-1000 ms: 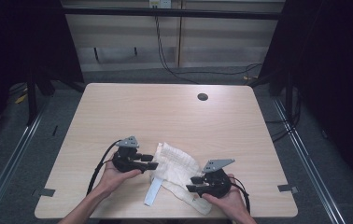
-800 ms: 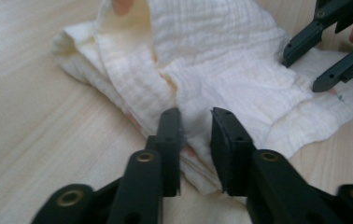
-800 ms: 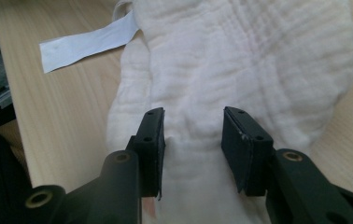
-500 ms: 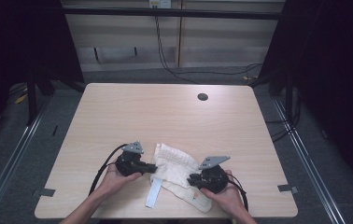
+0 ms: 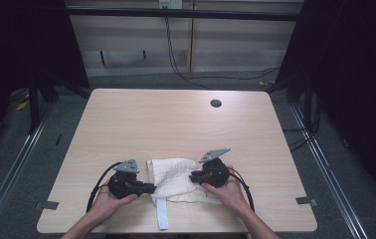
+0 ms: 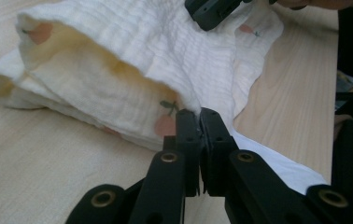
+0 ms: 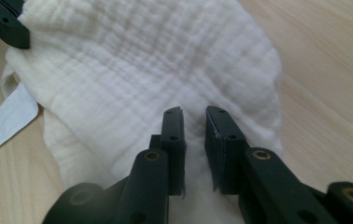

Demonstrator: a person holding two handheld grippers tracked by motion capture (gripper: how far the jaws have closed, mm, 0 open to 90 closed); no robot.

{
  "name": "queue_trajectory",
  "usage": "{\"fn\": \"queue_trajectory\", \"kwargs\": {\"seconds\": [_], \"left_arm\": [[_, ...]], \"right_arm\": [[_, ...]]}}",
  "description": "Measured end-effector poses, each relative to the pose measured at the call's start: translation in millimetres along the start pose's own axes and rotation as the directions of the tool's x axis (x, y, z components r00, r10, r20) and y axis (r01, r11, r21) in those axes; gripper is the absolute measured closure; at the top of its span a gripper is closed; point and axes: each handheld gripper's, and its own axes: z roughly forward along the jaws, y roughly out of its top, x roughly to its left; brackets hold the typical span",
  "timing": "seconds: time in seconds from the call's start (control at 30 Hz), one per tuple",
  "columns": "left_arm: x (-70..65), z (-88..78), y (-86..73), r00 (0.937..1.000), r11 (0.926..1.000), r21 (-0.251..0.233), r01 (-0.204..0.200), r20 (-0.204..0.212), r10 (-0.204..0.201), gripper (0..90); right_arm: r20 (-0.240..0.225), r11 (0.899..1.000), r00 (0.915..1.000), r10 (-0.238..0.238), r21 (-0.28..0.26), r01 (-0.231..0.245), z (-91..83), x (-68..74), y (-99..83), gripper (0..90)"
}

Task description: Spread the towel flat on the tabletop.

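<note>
In the left gripper view the left gripper [image 6: 199, 116] has its jaws pressed together on the hem of the white muslin cloth [image 6: 118, 70] — the pinched edge itself is hidden between the pads. The cloth's top runs off the picture's upper edge, and the right gripper [image 6: 212, 9] is cut to a dark tip there. The white strap [image 6: 277, 163] disappears behind the jaw arms.

In the right gripper view the gap between the jaws shows cloth, but whether the pads press a fold cannot be told — the cloth runs under the arms. In the high view the strap's [image 5: 162, 215] lower end is cut off, and the printed motifs are too small to read.
</note>
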Motion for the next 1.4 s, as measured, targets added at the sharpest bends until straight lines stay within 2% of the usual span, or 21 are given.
{"fn": "queue_trajectory", "kwargs": {"seconds": [0.03,0.13,0.23,0.27,0.3,0.33,0.43,0.47,0.5,0.63,0.73,0.83,0.93,0.97,1.0,1.03,1.1,1.17,1.2,1.23,1.4], "left_arm": [[0.2,-0.9,-0.3,0.9999,0.9998,-0.014,0.011,0.012,-0.011,84.9],[-3.4,-10.4,1.1,1.0000,0.9990,-0.045,0.003,0.007,-0.003,73.8],[-9.1,-18.0,1.6,0.9998,0.9976,-0.067,-0.020,-0.003,0.019,73.4],[-15.9,-21.7,2.7,0.9976,0.9958,-0.060,-0.069,-0.003,0.069,74.4],[-15.9,-21.7,2.7,0.9976,0.9958,-0.060,-0.069,-0.003,0.069,74.9],[-20.0,-20.3,3.8,0.9933,0.9924,-0.044,-0.115,-0.005,0.115,75.5],[-18.2,-13.2,4.6,0.9925,0.9921,-0.032,-0.122,0.008,0.122,71.7],[-14.3,-2.6,4.9,0.9950,0.9950,-0.015,-0.099,-0.014,0.099,66.5],[-12.3,1.9,4.7,0.9963,0.9963,-0.009,-0.086,-0.005,0.086,65.7],[-11.7,16.0,1.8,0.9932,0.9927,0.037,-0.115,-0.013,0.115,63.2],[-10.1,19.8,-1.2,0.9919,0.9917,0.027,-0.126,-0.017,0.126,61.9],[-9.3,20.0,-3.3,0.9939,0.9938,0.016,-0.110,-0.002,0.110,56.6],[-15.2,21.1,-3.7,0.9886,0.9890,0.033,-0.144,-0.038,0.146,56.0],[-18.2,21.8,-4.3,0.9836,0.9856,0.041,-0.164,-0.069,0.167,56.6],[-19.0,22.3,-4.1,0.9817,0.9854,0.039,-0.166,-0.088,0.169,61.5],[-17.8,21.8,-3.4,0.9820,0.9864,0.044,-0.159,-0.097,0.162,65.6],[-14.0,20.9,-2.4,0.9899,0.9932,0.034,-0.111,-0.085,0.113,73.5],[-10.0,19.1,-2.5,0.9949,0.9966,0.024,-0.079,-0.062,0.080,74.8],[-10.0,19.1,-2.5,0.9949,0.9966,0.024,-0.079,-0.062,0.080,74.9],[-8.2,18.0,-2.3,0.9973,0.9978,0.016,-0.064,-0.035,0.065,73.8],[-8.4,14.7,-0.2,0.9988,0.9988,0.004,-0.049,0.000,0.049,73.0]], "right_arm": [[-0.008,1.000,1.0000,0.002,-0.003,-0.002,0.7,1.4,0.1,74.9],[-0.009,1.000,1.0000,0.002,-0.026,-0.002,-6.7,3.9,-1.1,71.3],[-0.006,0.998,0.9999,0.014,-0.063,-0.014,-19.9,5.7,-2.9,70.0],[0.002,0.996,0.9999,0.017,-0.082,-0.017,-36.2,7.3,-8.6,68.7],[0.002,0.996,0.9999,0.017,-0.082,-0.017,-36.2,7.3,-8.6,68.7],[0.008,0.996,0.9996,0.027,-0.090,-0.026,-47.0,7.6,-16.0,68.2],[0.016,0.995,0.9989,0.045,-0.093,-0.043,-58.0,6.9,-27.0,67.4],[0.021,0.994,0.9981,0.058,-0.098,-0.056,-65.9,6.8,-37.3,66.8],[0.026,0.993,0.9977,0.062,-0.099,-0.059,-68.3,6.6,-41.0,66.4],[0.038,0.991,0.9950,0.093,-0.098,-0.088,-78.5,6.3,-56.2,65.0],[0.041,0.988,0.9937,0.105,-0.114,-0.099,-81.2,3.5,-62.2,64.2],[0.051,0.988,0.9934,0.103,-0.117,-0.097,-82.8,3.3,-63.6,63.6],[0.043,0.986,0.9937,0.103,-0.133,-0.097,-85.8,3.9,-66.0,61.5],[0.046,0.986,0.9930,0.109,-0.129,-0.102,-85.5,3.7,-67.9,61.5],[0.045,0.987,0.9927,0.112,-0.124,-0.106,-84.8,3.7,-68.6,61.5],[0.051,0.987,0.9921,0.115,-0.115,-0.109,-84.1,4.3,-69.4,61.4],[0.051,0.989,0.9930,0.106,-0.106,-0.100,-82.4,5.3,-69.6,61.2],[0.049,0.990,0.9934,0.103,-0.102,-0.098,-81.9,6.4,-69.3,60.5],[0.049,0.990,0.9934,0.103,-0.102,-0.098,-81.9,6.4,-69.3,60.5],[0.046,0.991,0.9940,0.099,-0.098,-0.095,-80.8,6.3,-70.0,60.6],[0.036,0.993,0.9948,0.095,-0.078,-0.092,-77.9,5.8,-71.5,59.9]]}}
